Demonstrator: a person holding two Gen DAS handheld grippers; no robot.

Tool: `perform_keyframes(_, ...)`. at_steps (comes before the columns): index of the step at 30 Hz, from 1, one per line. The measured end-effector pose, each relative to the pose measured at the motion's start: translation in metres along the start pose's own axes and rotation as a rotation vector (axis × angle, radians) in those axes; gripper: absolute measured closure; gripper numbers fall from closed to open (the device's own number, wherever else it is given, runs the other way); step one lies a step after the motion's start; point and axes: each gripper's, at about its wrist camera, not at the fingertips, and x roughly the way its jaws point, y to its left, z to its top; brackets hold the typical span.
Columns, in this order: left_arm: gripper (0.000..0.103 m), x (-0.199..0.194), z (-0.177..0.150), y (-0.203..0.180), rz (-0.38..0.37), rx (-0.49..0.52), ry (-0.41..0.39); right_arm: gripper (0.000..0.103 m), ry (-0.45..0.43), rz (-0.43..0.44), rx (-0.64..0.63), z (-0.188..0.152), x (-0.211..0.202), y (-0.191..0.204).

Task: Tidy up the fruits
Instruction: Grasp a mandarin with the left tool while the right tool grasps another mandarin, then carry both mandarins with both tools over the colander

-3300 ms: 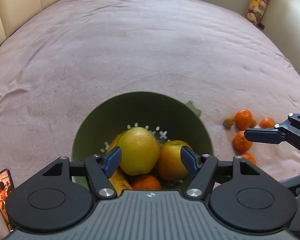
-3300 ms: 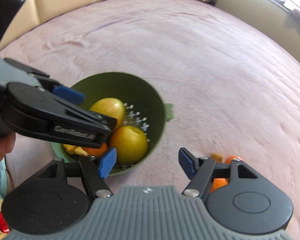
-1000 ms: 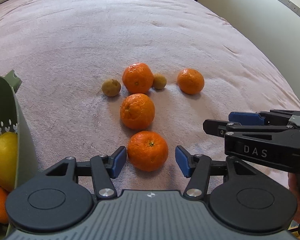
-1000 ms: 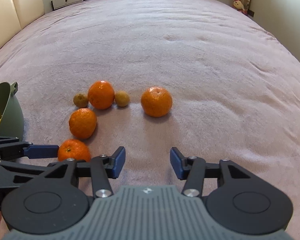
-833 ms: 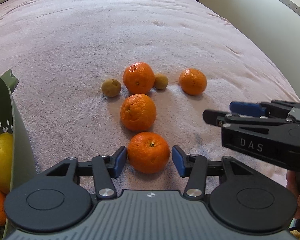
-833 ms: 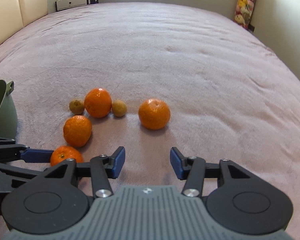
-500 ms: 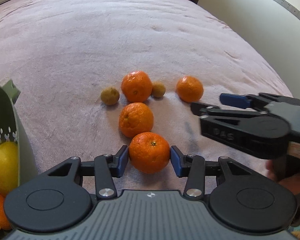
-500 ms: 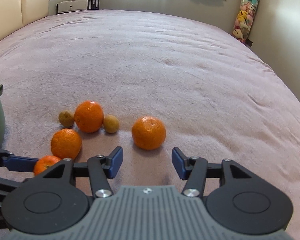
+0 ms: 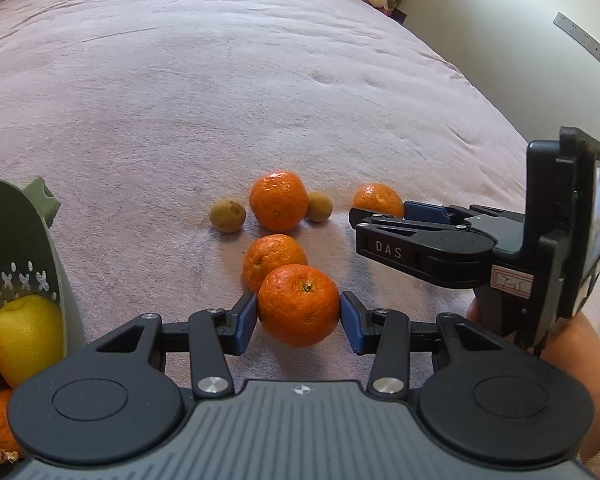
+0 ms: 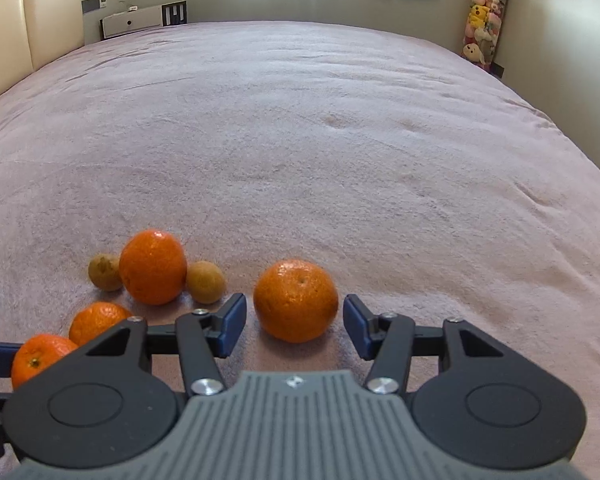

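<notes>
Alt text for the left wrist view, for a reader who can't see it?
The left gripper clamps an orange on a pink blanket. Beyond lie more fruit and the right gripper; a green colander of fruit sits left.

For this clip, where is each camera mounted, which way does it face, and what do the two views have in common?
Left wrist: sits on the left gripper, looking forward along its fingers, which are shut on the nearest orange; the green colander stands at left, the right gripper and the person's hand at right.
Right wrist: sits on the right gripper, low over the pink blanket, its open fingers flanking the lone orange; no hand shows.
Shared: both see the same oranges and the two small brown fruits.
</notes>
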Motion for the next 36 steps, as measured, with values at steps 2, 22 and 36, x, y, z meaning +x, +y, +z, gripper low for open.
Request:
perform_keyframes(2,0.052,0.0,0.001,0.001,0.001,-0.004,0.0,0.057,0.013,-0.005,0.004,0.001,0.005,0.001)
perform_keyframes(22,0.052,-0.053,0.009,0.005,0.066,-0.026,-0.107,0.059,-0.052,0.052,-0.036,0.02,-0.042,0.03)
perform_keyframes(36,0.053,-0.117,0.016,0.041,0.144,-0.109,-0.222,0.059,-0.187,0.174,-0.143,0.035,-0.119,0.09)
